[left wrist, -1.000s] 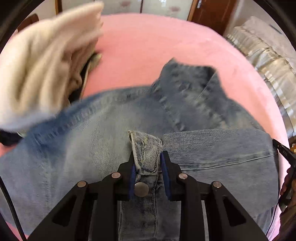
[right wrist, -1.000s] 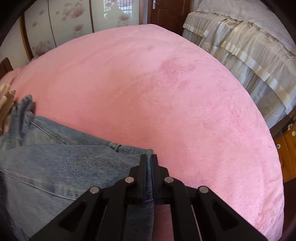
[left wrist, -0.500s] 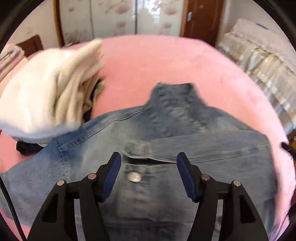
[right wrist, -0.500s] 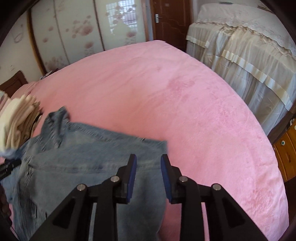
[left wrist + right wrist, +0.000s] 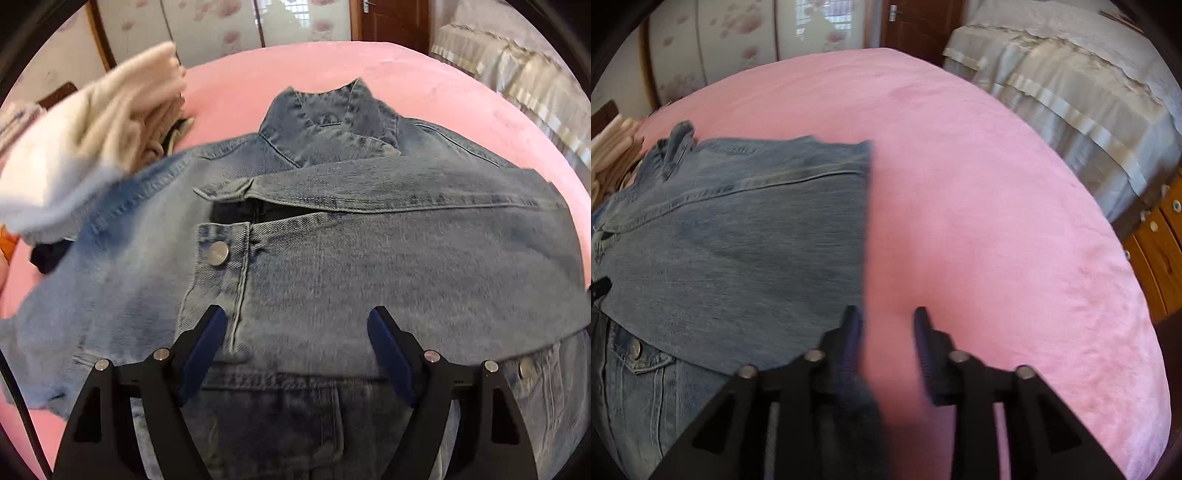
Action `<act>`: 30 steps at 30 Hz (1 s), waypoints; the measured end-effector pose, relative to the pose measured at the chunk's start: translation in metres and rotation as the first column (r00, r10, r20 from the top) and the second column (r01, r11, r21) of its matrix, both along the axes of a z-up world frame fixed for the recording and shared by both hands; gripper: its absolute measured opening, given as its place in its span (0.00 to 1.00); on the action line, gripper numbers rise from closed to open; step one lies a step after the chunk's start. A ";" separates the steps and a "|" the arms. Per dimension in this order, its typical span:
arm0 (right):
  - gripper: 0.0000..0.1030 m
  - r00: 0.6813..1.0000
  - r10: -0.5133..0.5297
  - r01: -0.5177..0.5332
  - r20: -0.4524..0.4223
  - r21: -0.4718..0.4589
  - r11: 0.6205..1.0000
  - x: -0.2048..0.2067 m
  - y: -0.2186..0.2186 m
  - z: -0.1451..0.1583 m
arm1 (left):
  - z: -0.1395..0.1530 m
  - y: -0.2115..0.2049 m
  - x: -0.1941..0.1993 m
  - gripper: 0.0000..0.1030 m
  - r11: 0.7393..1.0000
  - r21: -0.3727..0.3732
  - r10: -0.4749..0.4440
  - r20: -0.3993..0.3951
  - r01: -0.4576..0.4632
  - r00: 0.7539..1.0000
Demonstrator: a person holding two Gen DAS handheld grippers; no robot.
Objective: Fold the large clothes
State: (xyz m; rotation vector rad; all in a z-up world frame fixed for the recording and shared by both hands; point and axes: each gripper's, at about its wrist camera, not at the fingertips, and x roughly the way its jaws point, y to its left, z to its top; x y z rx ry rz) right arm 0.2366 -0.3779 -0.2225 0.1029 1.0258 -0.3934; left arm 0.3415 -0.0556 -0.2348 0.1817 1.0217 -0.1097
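Observation:
A blue denim jacket (image 5: 369, 266) lies on the pink blanket (image 5: 424, 85), collar at the far end, with a sleeve folded across its front. My left gripper (image 5: 295, 321) hovers over the jacket's middle, its jaws wide and still opening, nothing gripped between them. In the right wrist view the jacket (image 5: 738, 236) fills the left half. My right gripper (image 5: 886, 321) sits at the jacket's right edge above the pink blanket (image 5: 997, 221). Its jaws are opening with only blanket between them.
A heap of cream and white clothes (image 5: 85, 140) lies at the jacket's left, over something dark. A second bed with a pale frilled cover (image 5: 1071, 96) stands to the right, with a wooden drawer unit (image 5: 1156, 243) beside it. Wardrobe doors and a brown door line the back.
Both grippers let go of the denim they were pinching and opened. Both drew back, so more of the jacket shows, its sleeve now lying folded across the front.

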 end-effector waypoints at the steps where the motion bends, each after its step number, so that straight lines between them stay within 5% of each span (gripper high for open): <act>1: 0.30 1.000 0.005 -0.005 0.010 0.013 1.000 -0.003 0.000 0.005 | 0.004 0.001 -0.003 0.76 1.000 -0.012 -0.002 0.000 0.002 1.000; 5: 0.30 0.994 0.062 -0.071 0.094 0.094 0.993 -0.013 0.023 0.028 | 0.034 -0.001 -0.035 0.78 0.994 -0.106 0.003 0.038 0.001 0.999; 10: 0.33 0.977 0.119 -0.152 0.177 0.191 0.970 -0.006 0.082 0.035 | 0.049 -0.019 -0.058 0.84 0.993 -0.115 -0.002 0.090 0.012 0.996; 17: 0.33 0.967 0.203 -0.237 0.153 0.247 0.940 0.001 0.152 0.030 | 0.061 -0.032 -0.055 0.84 0.990 -0.140 -0.005 0.111 0.021 0.994; 24: 0.33 0.973 0.198 -0.223 0.118 0.263 0.939 -0.023 0.169 0.051 | 0.100 -0.010 -0.075 0.84 0.988 -0.156 0.046 0.169 -0.019 0.984; 30: 0.45 0.973 0.202 -0.221 0.109 0.208 0.953 -0.046 0.188 0.084 | 0.135 0.027 -0.103 0.84 0.982 -0.164 0.125 0.175 -0.096 0.977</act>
